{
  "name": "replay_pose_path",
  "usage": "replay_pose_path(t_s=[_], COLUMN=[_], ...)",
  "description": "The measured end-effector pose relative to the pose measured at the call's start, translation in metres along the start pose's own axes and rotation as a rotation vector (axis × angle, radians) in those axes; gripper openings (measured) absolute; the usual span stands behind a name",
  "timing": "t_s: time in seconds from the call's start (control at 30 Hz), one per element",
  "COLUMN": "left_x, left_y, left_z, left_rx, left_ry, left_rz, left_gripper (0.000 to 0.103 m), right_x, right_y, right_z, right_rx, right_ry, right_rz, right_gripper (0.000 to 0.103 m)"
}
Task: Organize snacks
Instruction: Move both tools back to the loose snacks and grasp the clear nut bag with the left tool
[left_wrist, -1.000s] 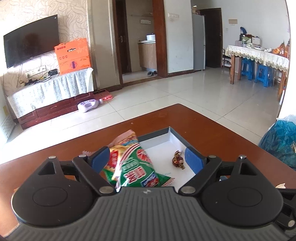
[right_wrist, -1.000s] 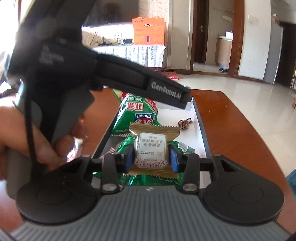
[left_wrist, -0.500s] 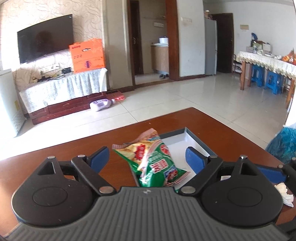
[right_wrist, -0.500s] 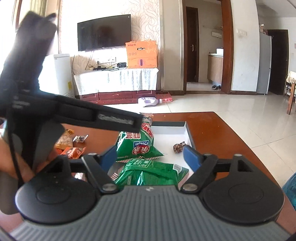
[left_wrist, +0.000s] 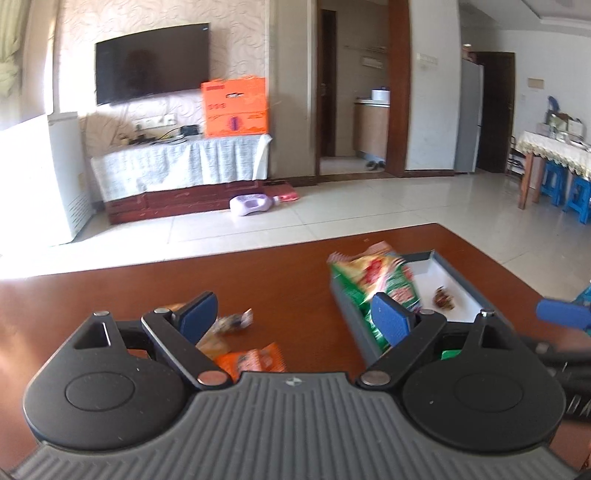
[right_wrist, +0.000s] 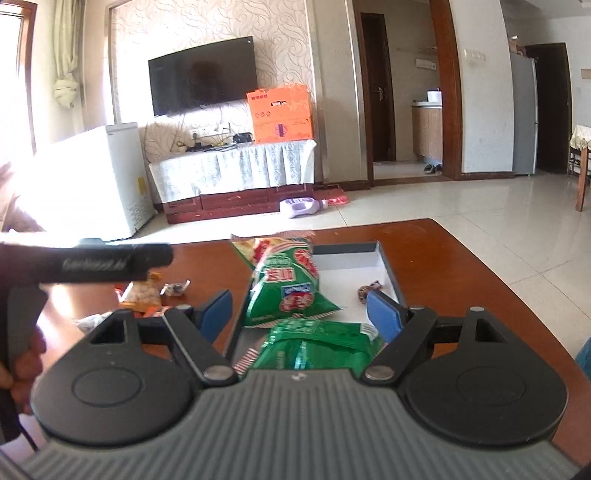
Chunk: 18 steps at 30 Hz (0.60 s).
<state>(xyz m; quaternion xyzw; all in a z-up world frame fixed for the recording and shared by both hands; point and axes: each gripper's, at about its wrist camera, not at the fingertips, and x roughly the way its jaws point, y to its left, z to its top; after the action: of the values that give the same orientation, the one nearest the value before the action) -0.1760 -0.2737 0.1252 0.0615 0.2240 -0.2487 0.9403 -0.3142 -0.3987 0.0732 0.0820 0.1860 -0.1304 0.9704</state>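
Observation:
A grey box with a white floor (right_wrist: 347, 248) stands on the brown table (right_wrist: 461, 266). Inside it a green snack bag (right_wrist: 288, 280) leans upright, a second green bag (right_wrist: 317, 347) lies flat, and a small brown candy (right_wrist: 369, 290) rests by the right wall. My right gripper (right_wrist: 301, 314) hangs open just above the flat bag, touching nothing. My left gripper (left_wrist: 293, 314) is open to the left of the box (left_wrist: 443, 273), over loose snacks: an orange packet (left_wrist: 251, 360) and a small wrapped candy (left_wrist: 232, 321). Its body (right_wrist: 110, 260) shows in the right wrist view.
More loose packets (right_wrist: 147, 295) lie on the table left of the box. The table's far edge (left_wrist: 258, 251) drops to a tiled floor with a purple bottle (left_wrist: 251, 205). A white appliance (right_wrist: 92, 184) stands at the left; a TV cabinet (right_wrist: 236, 173) lines the far wall.
My right gripper opened and let go of a brown-wrapped biscuit over the box; that biscuit is now out of sight. My left gripper swung left, from over the box to the loose snacks.

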Motion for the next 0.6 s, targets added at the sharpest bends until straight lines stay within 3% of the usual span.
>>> replay_pose_path(t_s=[0.23,0.37,0.6], left_x=[-0.016,-0.013,0.005], left_y=[0.063,0.091,0.115], left_z=[-0.039,-0.058,-0.079], left_rx=[-0.110,-0.114,-0.131], left_ry=[0.043,0.082,0.128], left_rz=[0.109,0.159,0.151], left_gripper=[0.093,0.093,0.093], right_x=[-0.007,0.002,0.023], right_y=[0.034,0.067,0.123], right_z=[-0.003,-0.010,-0.035], right_rx=[-0.041,-0.090,-0.232], right_ry=[-0.019,0.033,0.120], right_rz=[0.122,0.212,0.242], right_gripper=[0.081,0.081,0.081])
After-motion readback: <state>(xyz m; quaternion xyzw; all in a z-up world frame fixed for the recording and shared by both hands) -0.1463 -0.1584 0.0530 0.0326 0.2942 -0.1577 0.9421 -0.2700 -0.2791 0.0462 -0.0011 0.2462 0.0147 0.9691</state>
